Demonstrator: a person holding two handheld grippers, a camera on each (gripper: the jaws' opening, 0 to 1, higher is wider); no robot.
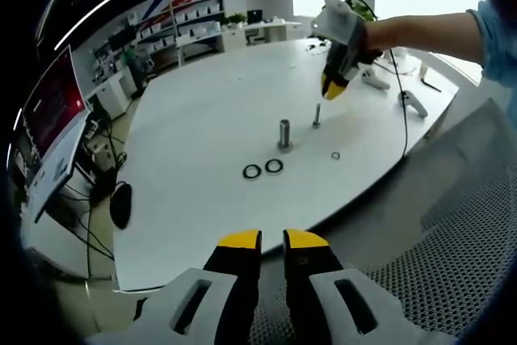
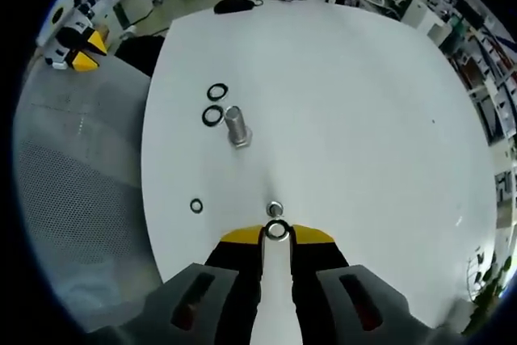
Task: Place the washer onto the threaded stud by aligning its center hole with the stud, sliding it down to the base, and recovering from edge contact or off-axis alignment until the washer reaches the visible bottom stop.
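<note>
White table [image 2: 339, 103]; right claw [image 2: 277, 236] seemingly pinching washer [image 2: 277, 230] above stud [image 2: 275, 209].

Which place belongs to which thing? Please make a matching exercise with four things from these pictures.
Things:
1. silver washer
2. thick stud
3. small black ring
4. left gripper

Places:
A. alone on the table, near its edge
B. off the table, beyond its edge
C. between the fingers of the right gripper
D. upright beside two larger black rings

Pairs: 1-C, 2-D, 3-A, 4-B
</note>
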